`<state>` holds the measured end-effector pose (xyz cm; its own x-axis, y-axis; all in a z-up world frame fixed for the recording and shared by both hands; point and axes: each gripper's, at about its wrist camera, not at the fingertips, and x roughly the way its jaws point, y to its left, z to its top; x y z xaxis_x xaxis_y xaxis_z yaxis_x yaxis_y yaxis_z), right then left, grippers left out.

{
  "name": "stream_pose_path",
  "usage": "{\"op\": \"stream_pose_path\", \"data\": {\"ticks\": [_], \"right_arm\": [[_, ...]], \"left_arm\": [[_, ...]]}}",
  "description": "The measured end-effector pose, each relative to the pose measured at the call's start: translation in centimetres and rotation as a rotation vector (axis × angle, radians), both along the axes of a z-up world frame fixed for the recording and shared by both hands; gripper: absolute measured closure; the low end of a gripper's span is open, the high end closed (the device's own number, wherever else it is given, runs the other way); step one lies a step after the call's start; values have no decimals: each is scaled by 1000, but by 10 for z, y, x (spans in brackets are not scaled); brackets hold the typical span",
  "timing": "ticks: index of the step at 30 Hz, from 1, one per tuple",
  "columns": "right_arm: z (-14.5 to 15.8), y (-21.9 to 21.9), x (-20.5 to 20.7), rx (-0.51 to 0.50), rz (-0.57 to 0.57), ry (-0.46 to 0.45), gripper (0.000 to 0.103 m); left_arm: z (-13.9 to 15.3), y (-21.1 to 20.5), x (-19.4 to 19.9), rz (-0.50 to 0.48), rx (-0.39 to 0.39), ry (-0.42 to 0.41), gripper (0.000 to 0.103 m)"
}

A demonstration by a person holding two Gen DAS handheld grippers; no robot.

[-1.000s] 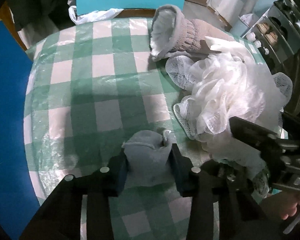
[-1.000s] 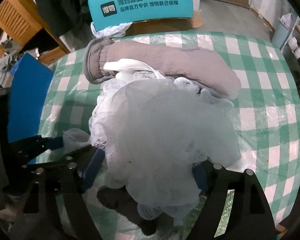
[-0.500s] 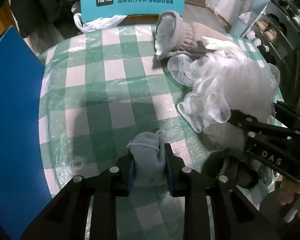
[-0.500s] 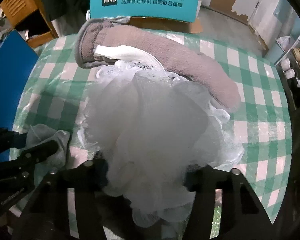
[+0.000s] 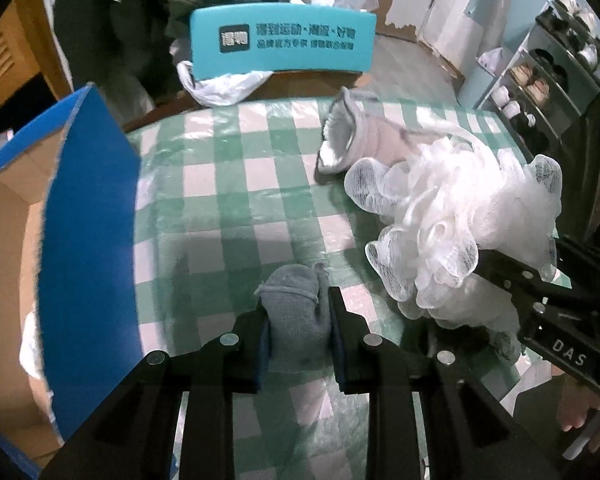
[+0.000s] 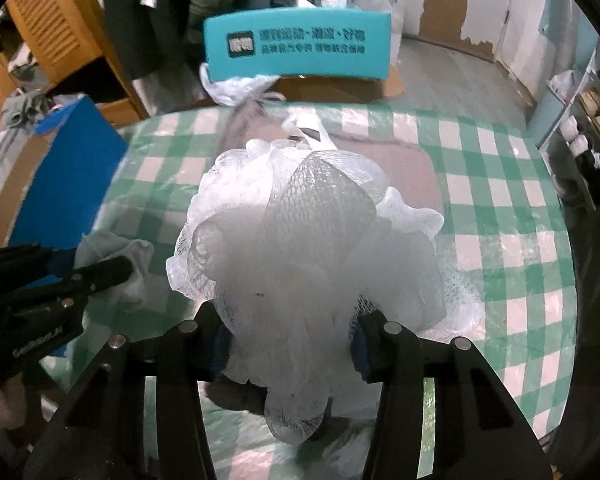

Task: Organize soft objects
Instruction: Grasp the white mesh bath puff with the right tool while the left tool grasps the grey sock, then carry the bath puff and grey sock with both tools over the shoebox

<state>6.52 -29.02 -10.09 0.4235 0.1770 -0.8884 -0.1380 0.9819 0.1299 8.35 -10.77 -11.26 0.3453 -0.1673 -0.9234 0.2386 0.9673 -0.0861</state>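
my left gripper (image 5: 298,330) is pinched tight on a small grey sock (image 5: 296,312), pads squeezing both sides, sock bunched up between them over the near part of the green checked tablecloth (image 5: 236,200). my right gripper (image 6: 290,346) has just been closing and now clamps the white mesh bath pouf (image 6: 312,248), the netting bulging out above and below the pads. in the left view the pouf sits to the right of the sock, near but apart. a pinkish-grey fuzzy sock (image 5: 360,140) lies on the cloth behind the pouf, its open cuff facing left. a blue cardboard box (image 5: 88,240) stands at the table's left edge, flap up. a teal chair back (image 5: 284,46) with printed text and a white plastic bag (image 5: 220,88) are at the far side.
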Motion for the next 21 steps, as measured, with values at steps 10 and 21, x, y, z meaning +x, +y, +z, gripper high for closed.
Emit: {"op": "stream_pose_path", "data": {"ticks": [10,21], "right_arm": [[32,13,-14,42,28,-102,59],[63,17,-19,92,39,-175,59]], "left_arm": [[31,24,-15,51,-16,-65,78],[51,44,-22,91,-21,-116,78]]}}
